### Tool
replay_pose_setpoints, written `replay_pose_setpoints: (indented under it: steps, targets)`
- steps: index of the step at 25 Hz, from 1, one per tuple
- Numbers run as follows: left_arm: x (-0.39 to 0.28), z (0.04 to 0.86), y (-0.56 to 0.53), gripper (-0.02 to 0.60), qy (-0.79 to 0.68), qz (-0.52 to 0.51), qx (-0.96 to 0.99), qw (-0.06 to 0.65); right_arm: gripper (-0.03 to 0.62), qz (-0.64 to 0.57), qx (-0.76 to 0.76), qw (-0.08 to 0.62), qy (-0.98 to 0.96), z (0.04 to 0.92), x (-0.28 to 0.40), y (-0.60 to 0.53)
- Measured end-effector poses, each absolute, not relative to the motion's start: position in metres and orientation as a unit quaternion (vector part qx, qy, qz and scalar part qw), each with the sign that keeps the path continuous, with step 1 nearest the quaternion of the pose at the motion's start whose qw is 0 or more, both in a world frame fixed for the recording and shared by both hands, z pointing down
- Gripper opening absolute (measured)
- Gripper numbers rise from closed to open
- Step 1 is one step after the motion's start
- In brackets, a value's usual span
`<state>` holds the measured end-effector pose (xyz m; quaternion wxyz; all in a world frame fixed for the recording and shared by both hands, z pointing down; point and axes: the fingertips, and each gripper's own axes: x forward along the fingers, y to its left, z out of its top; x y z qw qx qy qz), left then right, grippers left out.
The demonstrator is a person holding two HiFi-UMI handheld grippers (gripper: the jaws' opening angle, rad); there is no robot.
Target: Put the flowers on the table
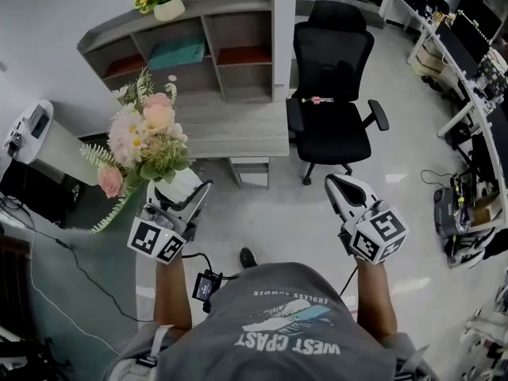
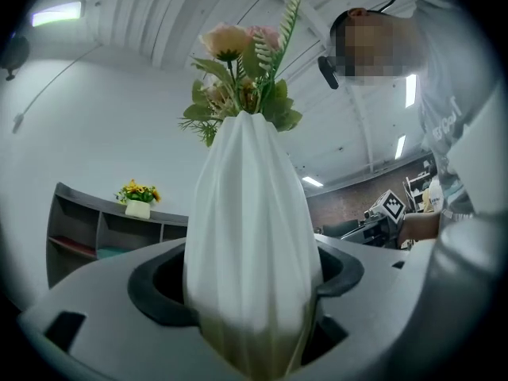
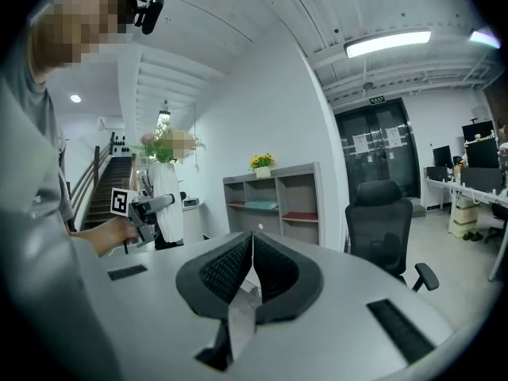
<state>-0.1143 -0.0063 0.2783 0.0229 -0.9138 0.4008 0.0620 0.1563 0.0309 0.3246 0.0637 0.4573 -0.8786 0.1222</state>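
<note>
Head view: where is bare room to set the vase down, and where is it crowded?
Bare: the grey desk top, between the shelf unit behind and the black chair at right. Crowded: the shelf's top left end, holding a yellow flower pot.

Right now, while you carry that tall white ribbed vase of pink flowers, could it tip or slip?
Probably top-heavy: the big pink bouquet spreads wider than the tall white ribbed vase. It looks smooth and tapered, so it might slip in the left gripper.
</note>
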Motion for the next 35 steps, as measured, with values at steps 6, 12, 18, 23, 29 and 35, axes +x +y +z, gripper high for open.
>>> replay_pose_setpoints:
  steps: [6, 12, 18, 23, 29, 35]
  targets:
    - [-0.119, 0.279, -0.033, 0.400, 0.370, 0.065, -0.927, 0.021, 0.029, 0.126, 0.490, 0.061, -0.860, 0.327, 0.152, 0.024]
    - [-0.131, 0.280, -0.056, 0.400, 0.345, 0.066, -0.936, 0.019, 0.029, 0.127, 0.515, 0.062, -0.845, 0.326, 0.138, 0.015]
    - [-0.142, 0.278, -0.073, 0.401, 0.330, 0.072, -0.941, 0.019, 0.029, 0.131, 0.537, 0.070, -0.831, 0.324, 0.136, 0.012]
    - [-0.148, 0.282, -0.081, 0.401, 0.327, 0.077, -0.942, 0.015, 0.029, 0.134, 0.542, 0.076, -0.826, 0.329, 0.130, 0.008]
    - [-0.154, 0.281, -0.096, 0.400, 0.327, 0.078, -0.942, 0.014, 0.029, 0.137, 0.544, 0.083, -0.823, 0.326, 0.125, -0.006]
    - [-0.160, 0.290, -0.105, 0.400, 0.342, 0.075, -0.936, 0.016, 0.029, 0.138, 0.532, 0.084, -0.831, 0.336, 0.123, -0.021]
